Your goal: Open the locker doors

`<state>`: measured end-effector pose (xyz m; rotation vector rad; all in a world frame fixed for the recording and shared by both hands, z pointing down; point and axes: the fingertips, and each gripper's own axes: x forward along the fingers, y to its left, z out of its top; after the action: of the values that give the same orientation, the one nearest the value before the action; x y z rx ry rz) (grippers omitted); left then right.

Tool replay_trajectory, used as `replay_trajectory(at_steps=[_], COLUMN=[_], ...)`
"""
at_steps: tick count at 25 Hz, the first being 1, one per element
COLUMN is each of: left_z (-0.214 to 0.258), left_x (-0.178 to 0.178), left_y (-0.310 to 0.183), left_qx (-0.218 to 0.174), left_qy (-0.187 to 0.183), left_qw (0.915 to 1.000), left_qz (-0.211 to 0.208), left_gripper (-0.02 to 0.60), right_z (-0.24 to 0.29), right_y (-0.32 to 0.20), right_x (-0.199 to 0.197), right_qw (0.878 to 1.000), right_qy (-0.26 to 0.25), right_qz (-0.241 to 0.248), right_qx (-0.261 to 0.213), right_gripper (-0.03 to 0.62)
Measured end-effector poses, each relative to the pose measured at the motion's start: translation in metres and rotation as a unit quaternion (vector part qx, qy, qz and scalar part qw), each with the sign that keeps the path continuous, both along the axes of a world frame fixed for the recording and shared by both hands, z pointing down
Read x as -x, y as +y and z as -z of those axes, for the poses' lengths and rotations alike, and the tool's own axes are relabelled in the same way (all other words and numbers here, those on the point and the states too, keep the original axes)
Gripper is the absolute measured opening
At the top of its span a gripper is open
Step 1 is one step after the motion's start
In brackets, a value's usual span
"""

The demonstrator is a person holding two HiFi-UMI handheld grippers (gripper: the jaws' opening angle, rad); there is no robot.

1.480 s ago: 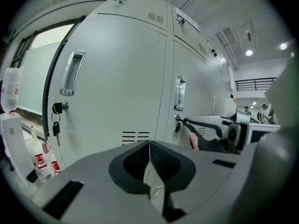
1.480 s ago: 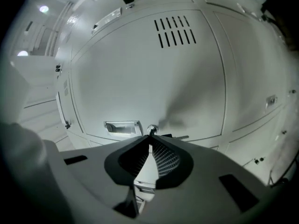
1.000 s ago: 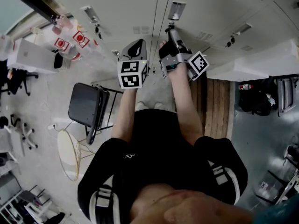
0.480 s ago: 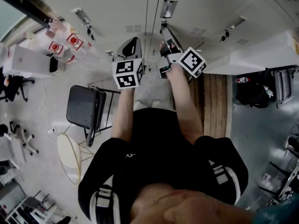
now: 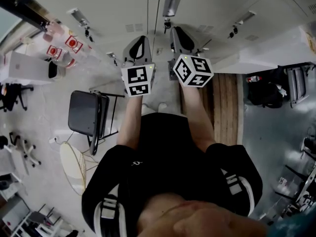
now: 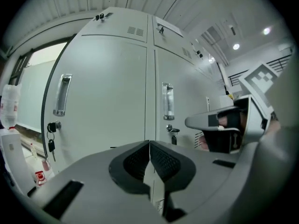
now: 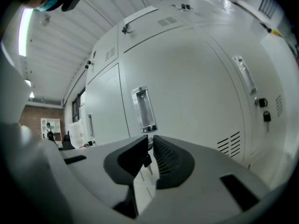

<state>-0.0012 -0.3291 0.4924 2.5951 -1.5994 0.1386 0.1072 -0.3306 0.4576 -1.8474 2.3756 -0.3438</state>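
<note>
Grey locker doors [image 5: 197, 4] stand closed at upper centre, so the right gripper [image 7: 150, 138], jaws a slit apart, apparently aims for the hanging key [image 7: 147, 161] while the left gripper [image 6: 149, 141] waits pinched together.

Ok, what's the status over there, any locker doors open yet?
Left tool shut, empty. Right tool by a door handle, key in its narrow gap; grip unclear. Locker doors all closed. Nothing blocking.
</note>
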Motion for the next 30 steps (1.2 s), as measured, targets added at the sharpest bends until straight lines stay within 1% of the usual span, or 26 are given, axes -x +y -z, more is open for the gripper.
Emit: replay_trajectory(at_steps=[2,4,8,12,14,16,18,19,30], left_z=[0.007,0.008,0.004,0.003,0.004,0.005,0.008,0.009,0.009], left_x=[-0.003,-0.007,-0.012,-0.018,-0.019,-0.020,-0.021,-0.021,-0.027], left_y=[0.002,0.004,0.007,0.012,0.014,0.014,0.014,0.015,0.014], left_qx=[-0.009,-0.008,-0.003,-0.002,0.001,0.005,0.001,-0.001,0.000], left_qy=[0.006,0.011,-0.009,-0.006,-0.005,0.009,0.028,0.031,0.024], left_qw=[0.9999,0.9999,1.0000,0.9999,0.9999,0.9999,0.9995,0.9994,0.9996], left_qz=[-0.002,-0.004,0.001,-0.015,-0.010,-0.012,-0.015,-0.015,-0.014], left_gripper=[0.014,0.014,0.014,0.009,0.009,0.009,0.009,0.009,0.009], right_z=[0.001,-0.002,-0.013,-0.016,-0.014,-0.012,-0.011,-0.011,-0.014], right_y=[0.004,0.008,0.012,0.015,0.017,0.018,0.019,0.020,0.020], right_x=[-0.004,-0.007,-0.016,-0.023,-0.024,-0.026,-0.026,-0.027,-0.031], right_qw=[0.999,0.997,0.995,0.995,0.995,0.996,0.996,0.996,0.996], right_qy=[0.039,0.069,0.095,0.096,0.091,0.089,0.091,0.091,0.088], right_qz=[-0.013,-0.018,-0.025,-0.028,-0.026,-0.025,-0.024,-0.023,-0.020], right_qx=[-0.005,-0.005,0.004,0.008,0.005,0.004,0.003,0.003,0.004], right_gripper=[0.037,0.027,0.021,0.021,0.021,0.021,0.021,0.021,0.021])
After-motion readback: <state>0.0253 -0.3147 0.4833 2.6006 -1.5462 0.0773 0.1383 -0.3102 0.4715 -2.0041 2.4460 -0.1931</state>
